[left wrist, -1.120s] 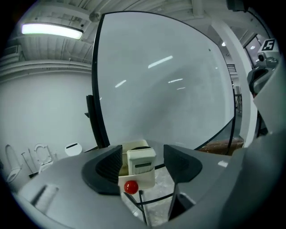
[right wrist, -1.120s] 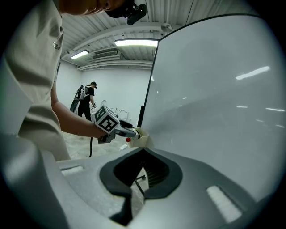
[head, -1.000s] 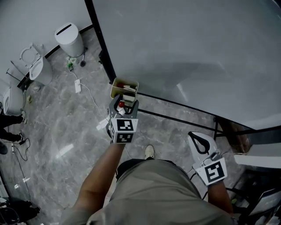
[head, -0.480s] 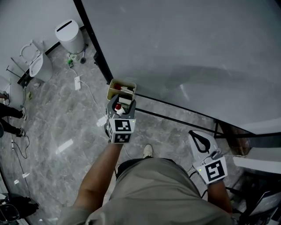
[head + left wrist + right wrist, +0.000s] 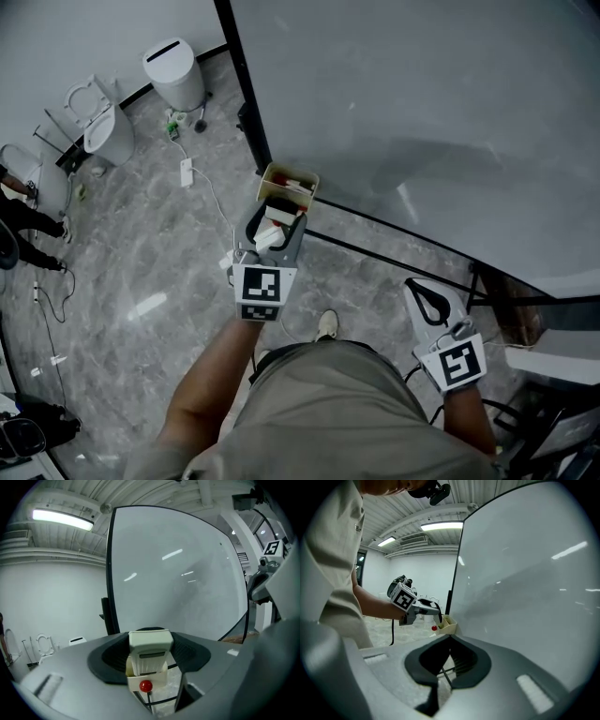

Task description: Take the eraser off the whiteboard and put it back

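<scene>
Two grippers are working: the left gripper (image 5: 277, 219), its jaws having just been closing, is clamping the white eraser (image 5: 150, 651) at the beige tray (image 5: 161, 679) by the whiteboard's (image 5: 422, 112) left edge, while the right gripper (image 5: 449, 644) is hanging closed, empty, far right.

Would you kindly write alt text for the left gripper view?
A white eraser sits gripped between the left gripper's fingers, which have just been closing, with a beige tray and a red ball showing just below. A large whiteboard stands behind.
</scene>
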{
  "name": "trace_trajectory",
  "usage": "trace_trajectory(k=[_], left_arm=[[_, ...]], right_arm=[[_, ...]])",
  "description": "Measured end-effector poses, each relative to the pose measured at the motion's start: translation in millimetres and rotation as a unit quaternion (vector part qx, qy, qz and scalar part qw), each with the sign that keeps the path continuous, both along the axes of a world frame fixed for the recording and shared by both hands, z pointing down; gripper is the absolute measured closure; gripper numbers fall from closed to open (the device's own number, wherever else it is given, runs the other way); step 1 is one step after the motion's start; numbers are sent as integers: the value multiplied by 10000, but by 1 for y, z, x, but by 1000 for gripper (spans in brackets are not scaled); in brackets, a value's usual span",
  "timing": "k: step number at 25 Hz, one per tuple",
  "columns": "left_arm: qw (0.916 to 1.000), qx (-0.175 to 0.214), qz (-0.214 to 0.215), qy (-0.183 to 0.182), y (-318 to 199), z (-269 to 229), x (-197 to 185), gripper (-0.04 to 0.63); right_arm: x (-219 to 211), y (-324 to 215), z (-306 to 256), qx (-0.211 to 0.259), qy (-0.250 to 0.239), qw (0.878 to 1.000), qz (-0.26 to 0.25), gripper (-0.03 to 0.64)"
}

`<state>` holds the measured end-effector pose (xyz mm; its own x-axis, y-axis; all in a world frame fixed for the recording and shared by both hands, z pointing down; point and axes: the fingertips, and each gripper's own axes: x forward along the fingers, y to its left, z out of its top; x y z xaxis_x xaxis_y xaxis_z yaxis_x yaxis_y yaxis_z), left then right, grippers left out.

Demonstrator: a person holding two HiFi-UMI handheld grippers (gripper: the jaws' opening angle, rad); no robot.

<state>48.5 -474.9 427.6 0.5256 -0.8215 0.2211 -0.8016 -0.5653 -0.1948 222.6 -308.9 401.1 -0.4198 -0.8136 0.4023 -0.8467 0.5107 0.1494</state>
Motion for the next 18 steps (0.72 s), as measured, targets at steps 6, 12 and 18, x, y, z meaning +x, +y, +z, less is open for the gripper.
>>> trace_trajectory(k=[6, 12, 18], left_arm=[[9992, 289, 115, 267, 31, -44, -31, 319], [9981, 350, 155, 474, 75, -88, -80, 320], [9967, 497, 159, 626, 125, -116, -146, 321]], right_arm=[[-35, 10, -2, 49, -30, 9999, -154, 615], [-86, 23, -10, 87, 0, 9989, -452, 615], [-152, 42, -15, 140, 5, 9972, -731, 615]])
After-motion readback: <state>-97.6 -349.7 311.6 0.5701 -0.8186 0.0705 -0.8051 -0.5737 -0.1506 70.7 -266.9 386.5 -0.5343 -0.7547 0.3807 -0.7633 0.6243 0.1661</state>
